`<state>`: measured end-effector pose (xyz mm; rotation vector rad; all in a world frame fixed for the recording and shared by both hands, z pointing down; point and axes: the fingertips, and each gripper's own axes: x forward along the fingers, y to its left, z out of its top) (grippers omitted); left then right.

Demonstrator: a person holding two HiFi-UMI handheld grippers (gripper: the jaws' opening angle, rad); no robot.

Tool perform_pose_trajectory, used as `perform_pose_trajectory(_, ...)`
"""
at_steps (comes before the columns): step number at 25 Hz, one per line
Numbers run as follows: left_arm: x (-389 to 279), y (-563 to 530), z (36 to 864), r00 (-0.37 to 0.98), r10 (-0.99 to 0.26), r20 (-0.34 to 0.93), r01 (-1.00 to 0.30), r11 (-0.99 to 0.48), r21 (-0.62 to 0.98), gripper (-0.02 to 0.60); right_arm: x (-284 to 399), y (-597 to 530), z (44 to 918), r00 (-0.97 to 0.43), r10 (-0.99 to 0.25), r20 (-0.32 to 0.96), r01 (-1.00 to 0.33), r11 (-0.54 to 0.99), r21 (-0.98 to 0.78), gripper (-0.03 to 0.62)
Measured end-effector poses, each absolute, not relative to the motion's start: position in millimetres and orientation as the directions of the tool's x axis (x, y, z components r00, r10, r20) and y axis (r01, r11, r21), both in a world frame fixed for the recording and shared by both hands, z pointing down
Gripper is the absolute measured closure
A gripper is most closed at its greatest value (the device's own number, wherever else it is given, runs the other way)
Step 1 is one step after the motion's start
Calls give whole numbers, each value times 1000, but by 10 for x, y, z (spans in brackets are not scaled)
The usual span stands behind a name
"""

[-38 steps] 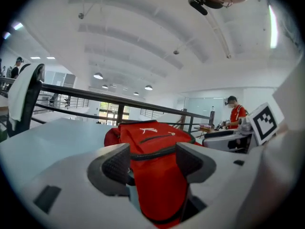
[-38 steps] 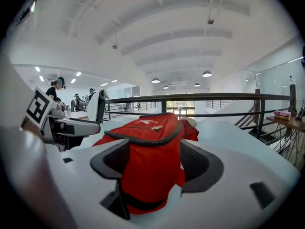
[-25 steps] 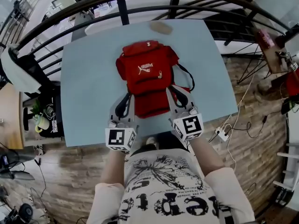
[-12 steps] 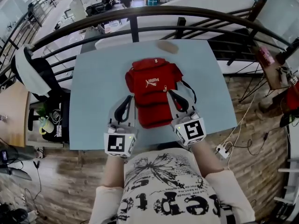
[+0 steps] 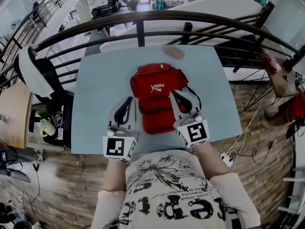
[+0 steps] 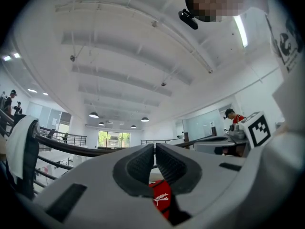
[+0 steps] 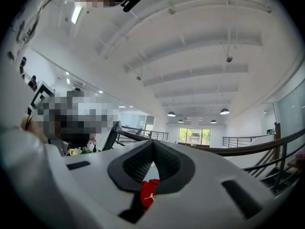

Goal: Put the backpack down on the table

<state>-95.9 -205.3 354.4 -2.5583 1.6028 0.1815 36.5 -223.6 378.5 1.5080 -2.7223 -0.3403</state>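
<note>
backpack, red, lies flat in the middle of the pale blue table, logo side up, with a small tan object near the far edge beyond it. you hold both claws at the table's near side: your left gripper just beside the pack's left flank, your right gripper over its right strap. each has its jaws pressed together on nothing, red fabric showing only below them. a dark railing curves behind.
</note>
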Motion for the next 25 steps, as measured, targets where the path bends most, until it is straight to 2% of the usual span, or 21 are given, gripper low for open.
perform_pose_trajectory(25, -888, -2274, 3717, 455, -882, -120, -889, -457, -12, 563, 282, -2461, 3935, -549, -834, -53, -824, 530, 199, 602)
